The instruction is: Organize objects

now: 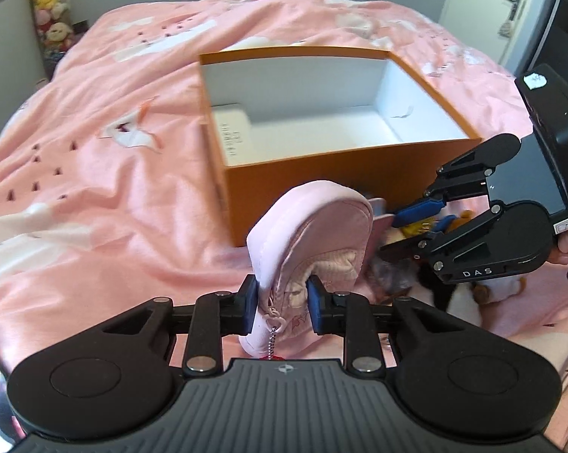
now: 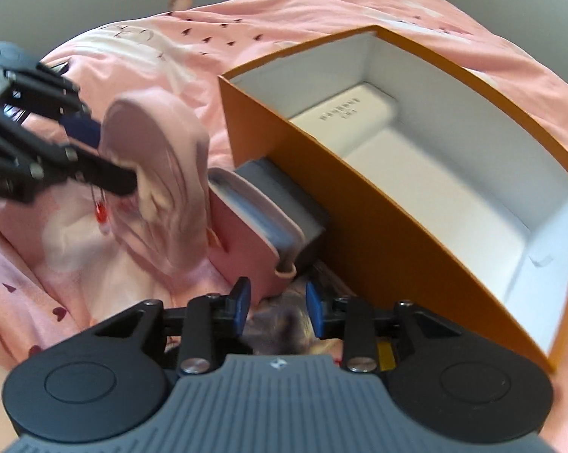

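Left gripper (image 1: 280,307): pinching 1 pink pouch (image 1: 314,234). Right gripper (image 2: 278,307): jaws spread, empty. Orange box (image 1: 321,173): open.

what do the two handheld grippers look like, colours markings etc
Both match. The left gripper has black linkage arms with silver rivets, two round black housings, a ribbed grey base with a small compass-like emblem, and blue pads on the fingers. The right gripper is built the same; from the left wrist view its side reads "DAS" in white, with small white stickers on its body.
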Available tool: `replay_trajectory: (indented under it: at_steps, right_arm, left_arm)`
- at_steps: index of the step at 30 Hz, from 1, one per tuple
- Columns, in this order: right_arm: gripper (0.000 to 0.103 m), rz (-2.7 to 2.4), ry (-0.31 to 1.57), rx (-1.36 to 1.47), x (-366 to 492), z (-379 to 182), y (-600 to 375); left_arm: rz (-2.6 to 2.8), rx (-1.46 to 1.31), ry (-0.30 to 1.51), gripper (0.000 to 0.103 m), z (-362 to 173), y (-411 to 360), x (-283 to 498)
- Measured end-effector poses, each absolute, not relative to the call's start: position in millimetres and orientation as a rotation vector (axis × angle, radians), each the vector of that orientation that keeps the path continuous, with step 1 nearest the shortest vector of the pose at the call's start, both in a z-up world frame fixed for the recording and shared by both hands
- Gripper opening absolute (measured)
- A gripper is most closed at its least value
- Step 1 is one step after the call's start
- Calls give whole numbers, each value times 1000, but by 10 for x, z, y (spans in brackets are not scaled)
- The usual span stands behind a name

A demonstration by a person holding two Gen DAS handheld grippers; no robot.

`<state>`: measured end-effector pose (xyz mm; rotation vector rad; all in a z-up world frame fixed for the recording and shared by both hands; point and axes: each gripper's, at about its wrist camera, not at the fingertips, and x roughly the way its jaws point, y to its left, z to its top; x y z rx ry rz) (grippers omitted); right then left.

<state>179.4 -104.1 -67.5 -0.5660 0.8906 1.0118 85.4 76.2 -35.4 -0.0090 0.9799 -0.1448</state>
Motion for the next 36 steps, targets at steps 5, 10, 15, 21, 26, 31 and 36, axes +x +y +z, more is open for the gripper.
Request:
replay_trajectory:
  at_steps: [5,10,15,21,26,31,36]
  right_arm:
    - [35,1053,939,-543,1948,-874,-948]
    - [31,1066,949,-492,1916,-927,-948]
    - [28,1129,932,-475,1742,-742,-1014]
    - [31,1161,885,-460,1747,-774,-908]
    - [33,1203,851,-428,1720,-764,-885]
    - [28,1314,881,-420,1628,-688,-821]
    - [40,1310,801,-510,1506,-708,-681]
  left_arm:
    - [-77,11,986,30,-399,844,915]
    - [-79,-8,993,30,-432,892,972]
    - [-58,10,1004,30,-483,886,1019]
    - [-31,-19,1009,30,-571,900,1050]
    - [-25,-58,1009,29,-600,952,1045]
    - [-9,-57,1005,29,-613,918,1020]
    - [-1,-64,1000,29,-609,935,984]
